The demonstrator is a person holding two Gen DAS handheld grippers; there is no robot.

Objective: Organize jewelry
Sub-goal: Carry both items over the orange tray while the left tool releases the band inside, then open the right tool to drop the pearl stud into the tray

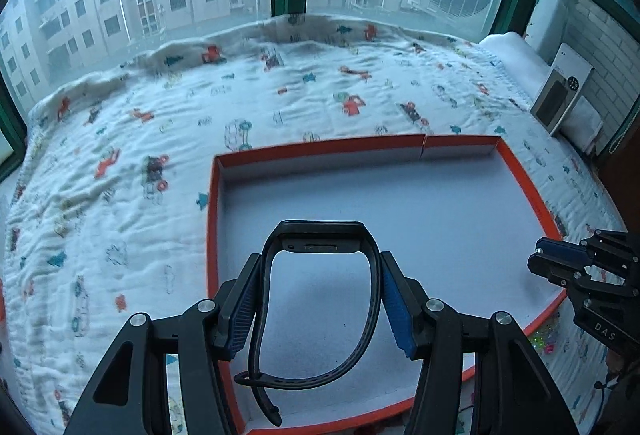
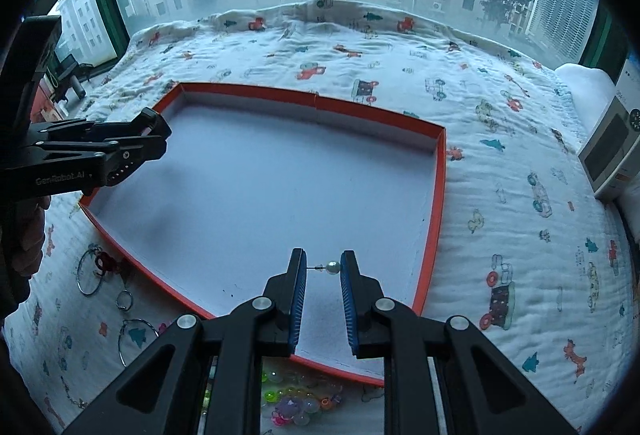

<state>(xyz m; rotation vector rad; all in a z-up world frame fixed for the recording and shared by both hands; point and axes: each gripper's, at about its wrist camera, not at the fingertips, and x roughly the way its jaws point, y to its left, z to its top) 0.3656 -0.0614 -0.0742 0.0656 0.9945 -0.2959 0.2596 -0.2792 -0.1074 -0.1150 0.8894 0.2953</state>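
A black watch with a rubber strap hangs over the white floor of an orange-rimmed tray, and my left gripper is shut on it, blue pads pressing its sides. In the right wrist view that gripper hovers over the tray's left corner. My right gripper is shut on a pearl stud earring, held crosswise between the pads above the tray's near edge. It also shows at the right edge of the left wrist view as the right gripper.
The tray lies on a white blanket printed with cars. Metal hoops and a pile of coloured beads lie on the blanket at the near side. A white boxed device stands at the right, a window behind.
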